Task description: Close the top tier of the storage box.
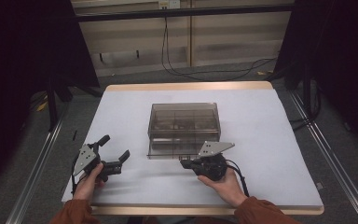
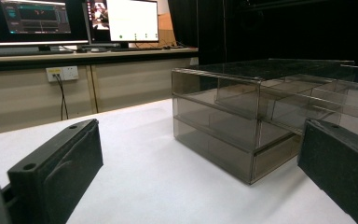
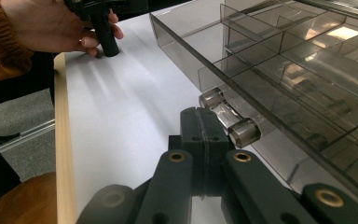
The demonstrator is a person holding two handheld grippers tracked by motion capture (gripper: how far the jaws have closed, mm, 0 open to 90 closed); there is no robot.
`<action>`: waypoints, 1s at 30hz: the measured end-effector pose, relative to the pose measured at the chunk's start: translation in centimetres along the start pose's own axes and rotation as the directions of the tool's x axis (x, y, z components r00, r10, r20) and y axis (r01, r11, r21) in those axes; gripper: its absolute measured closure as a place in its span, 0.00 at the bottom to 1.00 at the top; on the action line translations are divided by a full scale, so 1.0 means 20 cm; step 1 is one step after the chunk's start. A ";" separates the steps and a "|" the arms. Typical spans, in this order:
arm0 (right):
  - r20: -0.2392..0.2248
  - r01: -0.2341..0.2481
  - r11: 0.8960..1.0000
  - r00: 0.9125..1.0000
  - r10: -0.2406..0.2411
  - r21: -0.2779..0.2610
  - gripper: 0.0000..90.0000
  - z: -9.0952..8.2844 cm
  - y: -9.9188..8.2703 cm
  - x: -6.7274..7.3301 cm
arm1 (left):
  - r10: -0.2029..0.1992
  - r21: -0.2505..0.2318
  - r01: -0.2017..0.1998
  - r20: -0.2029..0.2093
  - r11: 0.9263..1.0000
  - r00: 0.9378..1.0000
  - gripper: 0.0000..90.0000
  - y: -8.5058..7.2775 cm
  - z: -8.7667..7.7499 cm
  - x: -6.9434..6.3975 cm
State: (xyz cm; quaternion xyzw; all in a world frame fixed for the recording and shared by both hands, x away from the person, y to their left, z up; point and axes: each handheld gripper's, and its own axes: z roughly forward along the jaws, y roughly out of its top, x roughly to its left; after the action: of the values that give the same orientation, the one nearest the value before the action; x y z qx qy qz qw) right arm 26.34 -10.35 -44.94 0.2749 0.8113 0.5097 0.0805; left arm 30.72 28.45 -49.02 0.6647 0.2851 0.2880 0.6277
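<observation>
High view
- Box: smoked clear drawer box (image 1: 184,128) at mid tabletop (image 1: 270,140), upright, square to me.
- Lower drawer: front edge sits a little proud of the box's face near me; I judge it barely started out, if at all.
- My right gripper (image 1: 186,163): low on the tabletop, just in front of the box's near face, pointing left along it.
- My left gripper (image 1: 114,151): jaws spread wide, holding nothing, well left of the box and apart from it.

Left gripper view
- Jaws: both black pads far apart with bare tabletop between; nothing held.
- Box (image 2: 261,116): ahead and to the right, not touched. Two tiers with dividers show; contents too dim to tell.
- Background: monitors (image 2: 74,21) on a far desk.

Right gripper view
- Jaws: pressed together, pads meeting, nothing between them.
- Handle (image 3: 230,119): clear bar handle on the drawer front, just beside my jaw tips, at their right. The tips look to touch or nearly touch it; not clamped on it.
- My left hand (image 3: 51,25): far off at top left.

Progress
- Done: right gripper brought up to the handle.
- Left: take hold of or hook the handle, draw the drawer out; left gripper free to steady the box.
</observation>
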 end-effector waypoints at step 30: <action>0.021 -0.031 0.999 0.999 0.032 -0.014 1.00 -0.01 0.00 -0.03 | -0.007 -0.007 0.007 0.003 1.000 1.000 0.00 0.00 0.00 0.00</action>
State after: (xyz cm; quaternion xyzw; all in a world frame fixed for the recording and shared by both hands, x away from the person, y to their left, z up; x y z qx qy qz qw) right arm 26.83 -10.83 -44.87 0.2924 0.8024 0.5136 0.0828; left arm 30.73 28.37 -49.03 0.6619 0.2855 0.2861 0.6313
